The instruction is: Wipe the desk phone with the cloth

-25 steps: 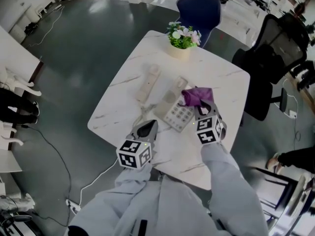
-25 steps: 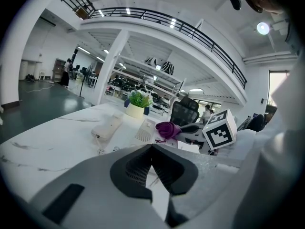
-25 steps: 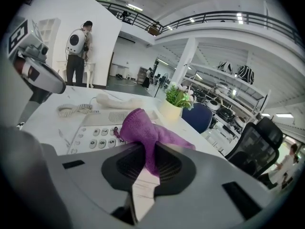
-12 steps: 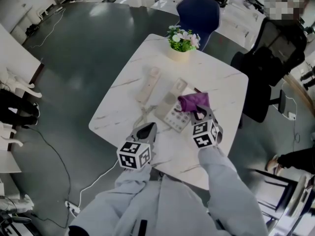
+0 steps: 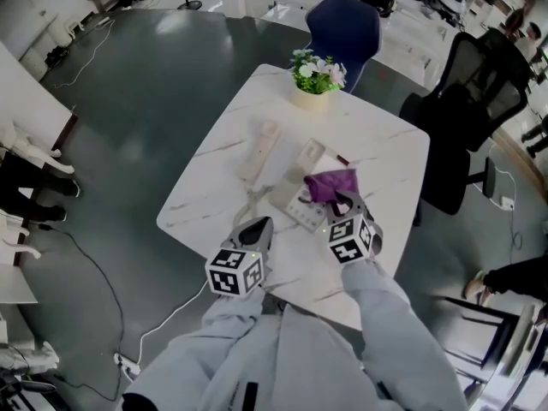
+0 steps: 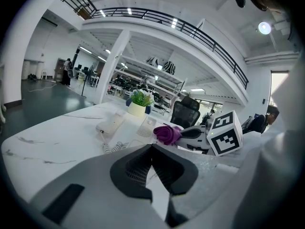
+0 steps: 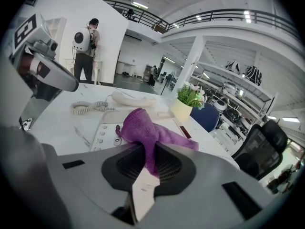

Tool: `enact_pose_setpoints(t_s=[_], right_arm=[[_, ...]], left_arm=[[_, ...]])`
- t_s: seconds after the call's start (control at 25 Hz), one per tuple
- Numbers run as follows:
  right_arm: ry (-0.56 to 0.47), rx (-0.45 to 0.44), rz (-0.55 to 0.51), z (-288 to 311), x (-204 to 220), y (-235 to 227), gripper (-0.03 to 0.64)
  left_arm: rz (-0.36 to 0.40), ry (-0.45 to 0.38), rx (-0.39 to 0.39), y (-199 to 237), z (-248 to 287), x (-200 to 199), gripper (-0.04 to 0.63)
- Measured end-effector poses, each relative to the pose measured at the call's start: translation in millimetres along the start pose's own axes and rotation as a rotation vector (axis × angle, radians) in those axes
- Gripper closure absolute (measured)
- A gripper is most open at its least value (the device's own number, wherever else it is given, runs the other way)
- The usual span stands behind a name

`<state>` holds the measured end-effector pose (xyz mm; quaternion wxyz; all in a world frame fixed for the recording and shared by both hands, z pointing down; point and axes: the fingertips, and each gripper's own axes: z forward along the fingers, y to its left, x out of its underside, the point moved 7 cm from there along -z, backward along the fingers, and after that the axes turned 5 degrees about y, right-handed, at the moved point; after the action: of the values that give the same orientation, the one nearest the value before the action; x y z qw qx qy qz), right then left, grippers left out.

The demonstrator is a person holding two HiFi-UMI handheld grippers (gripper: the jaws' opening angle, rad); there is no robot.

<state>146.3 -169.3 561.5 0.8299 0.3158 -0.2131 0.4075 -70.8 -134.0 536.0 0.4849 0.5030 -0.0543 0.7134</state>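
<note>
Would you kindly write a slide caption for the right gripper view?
Right gripper shut on the purple cloth over the desk phone, handset lying off-hook beside it.

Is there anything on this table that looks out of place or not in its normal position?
Yes: the handset lies on the table left of the phone base, off its cradle, joined by the coiled cord. Odd for a phone, though perhaps deliberate for wiping. Nothing looks spilled or broken.
</note>
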Motion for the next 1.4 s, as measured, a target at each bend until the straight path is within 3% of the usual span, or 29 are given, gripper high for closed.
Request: enact_pose_setpoints(t_s=[1.4], right_arm=[[0.07, -0.156, -0.074, -11.9, 5.3, 65.1, 0.577]], left_arm=[[-0.011, 0.003, -0.033, 5.8, -10.4, 10.5, 0.597]])
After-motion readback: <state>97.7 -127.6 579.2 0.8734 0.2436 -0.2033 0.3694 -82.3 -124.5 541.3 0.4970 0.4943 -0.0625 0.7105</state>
